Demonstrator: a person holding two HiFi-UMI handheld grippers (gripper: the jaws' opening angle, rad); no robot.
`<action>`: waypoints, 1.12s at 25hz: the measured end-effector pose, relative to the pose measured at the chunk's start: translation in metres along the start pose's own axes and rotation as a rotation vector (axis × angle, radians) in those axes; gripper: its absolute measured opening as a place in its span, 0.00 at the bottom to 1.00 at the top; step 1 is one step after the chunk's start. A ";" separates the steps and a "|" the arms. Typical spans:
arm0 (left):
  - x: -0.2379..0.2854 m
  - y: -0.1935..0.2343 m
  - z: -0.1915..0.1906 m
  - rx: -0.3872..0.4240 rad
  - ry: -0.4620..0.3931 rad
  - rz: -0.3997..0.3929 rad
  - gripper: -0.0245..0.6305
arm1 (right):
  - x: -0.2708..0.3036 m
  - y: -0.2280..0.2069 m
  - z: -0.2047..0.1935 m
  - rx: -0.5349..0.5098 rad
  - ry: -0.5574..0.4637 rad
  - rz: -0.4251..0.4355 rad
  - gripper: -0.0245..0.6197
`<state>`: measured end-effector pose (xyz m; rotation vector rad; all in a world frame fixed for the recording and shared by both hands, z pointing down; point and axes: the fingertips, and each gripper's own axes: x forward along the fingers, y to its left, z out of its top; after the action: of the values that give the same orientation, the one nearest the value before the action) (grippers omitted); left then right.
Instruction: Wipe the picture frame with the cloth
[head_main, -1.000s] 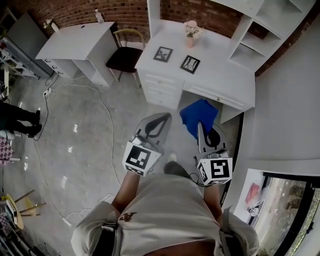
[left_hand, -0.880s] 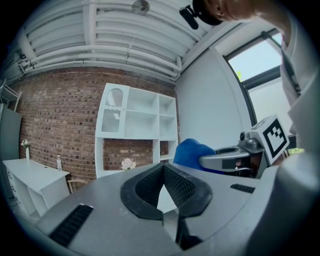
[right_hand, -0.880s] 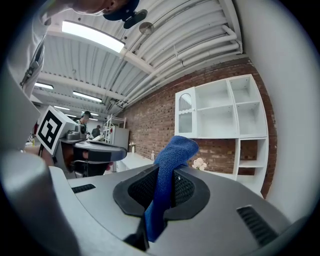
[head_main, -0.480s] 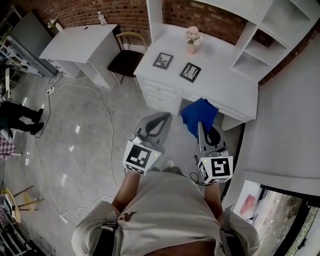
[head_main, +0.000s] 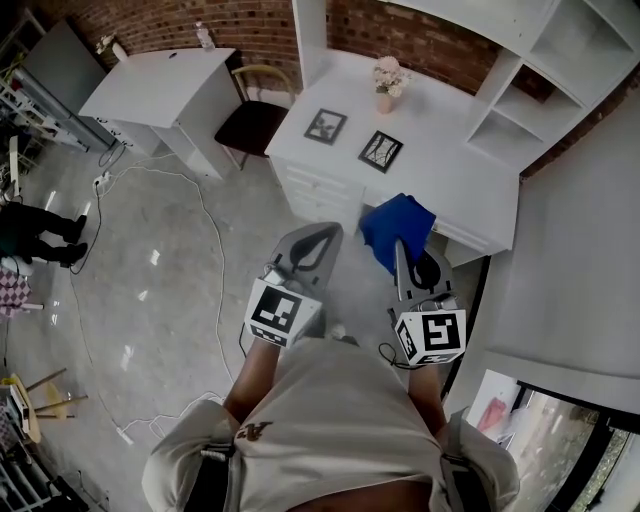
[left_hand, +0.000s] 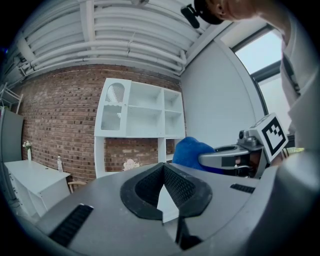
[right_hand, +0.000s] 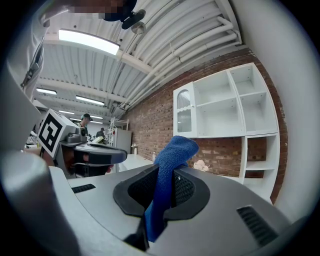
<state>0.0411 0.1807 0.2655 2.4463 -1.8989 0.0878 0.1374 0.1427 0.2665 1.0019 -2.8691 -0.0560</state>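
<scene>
1. We have drawn nearer than a second ago: the surface (head_main: 455, 165) carrying the left frame (head_main: 326, 126) and right frame (head_main: 381, 150) sits lower in the head view, at twelve o'clock.
2. Our right gripper (head_main: 401, 246) still pinches the cloth (head_main: 397, 225) in its fingers. The left gripper (head_main: 328, 232) has its fingers pressed together on nothing.
3. Wiping is not yet begun.

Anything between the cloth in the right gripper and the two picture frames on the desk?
Nothing visible. The blue cloth, clamped in the right gripper, faces only bare white desk up to both picture frames. The flower vase stands beyond them, off the path.
</scene>
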 end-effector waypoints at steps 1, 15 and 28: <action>0.004 0.002 0.000 0.001 -0.001 -0.004 0.04 | 0.003 -0.003 0.000 0.001 0.000 -0.004 0.08; 0.070 0.062 -0.002 0.000 -0.011 -0.086 0.04 | 0.076 -0.036 0.001 -0.004 0.006 -0.098 0.08; 0.139 0.130 -0.024 -0.012 0.033 -0.175 0.04 | 0.155 -0.063 -0.008 -0.003 0.077 -0.196 0.08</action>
<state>-0.0507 0.0153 0.2998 2.5729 -1.6596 0.1090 0.0565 -0.0028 0.2836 1.2527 -2.6927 -0.0353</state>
